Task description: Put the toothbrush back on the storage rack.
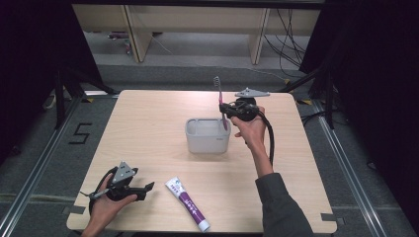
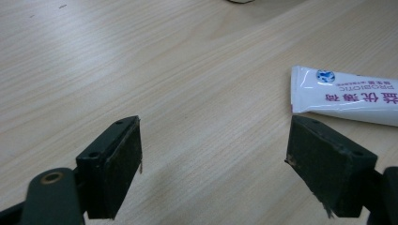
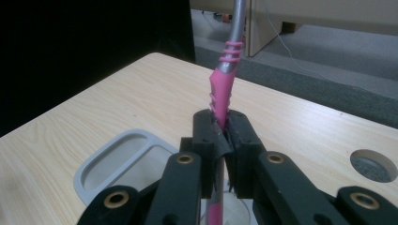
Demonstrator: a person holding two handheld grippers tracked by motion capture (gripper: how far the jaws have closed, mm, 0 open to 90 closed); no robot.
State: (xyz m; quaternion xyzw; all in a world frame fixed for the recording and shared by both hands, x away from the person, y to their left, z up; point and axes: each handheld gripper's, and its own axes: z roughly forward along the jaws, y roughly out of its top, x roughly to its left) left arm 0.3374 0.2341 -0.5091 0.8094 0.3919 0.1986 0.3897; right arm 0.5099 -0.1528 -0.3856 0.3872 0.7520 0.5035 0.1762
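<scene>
Centre frame in the high view, our right gripper (image 1: 226,109) pinches the pink toothbrush (image 1: 221,101) upright, its lower end over the grey holder (image 1: 207,137). Lower left, our left gripper (image 1: 147,190) rests on the table (image 1: 148,123), jaws wide, holding nothing, just beside the toothpaste tube (image 1: 188,204).

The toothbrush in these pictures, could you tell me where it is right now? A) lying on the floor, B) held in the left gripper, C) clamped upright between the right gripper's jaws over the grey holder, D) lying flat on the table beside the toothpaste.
C: the right gripper is shut on the pink toothbrush, its lower end over the grey holder.
</scene>
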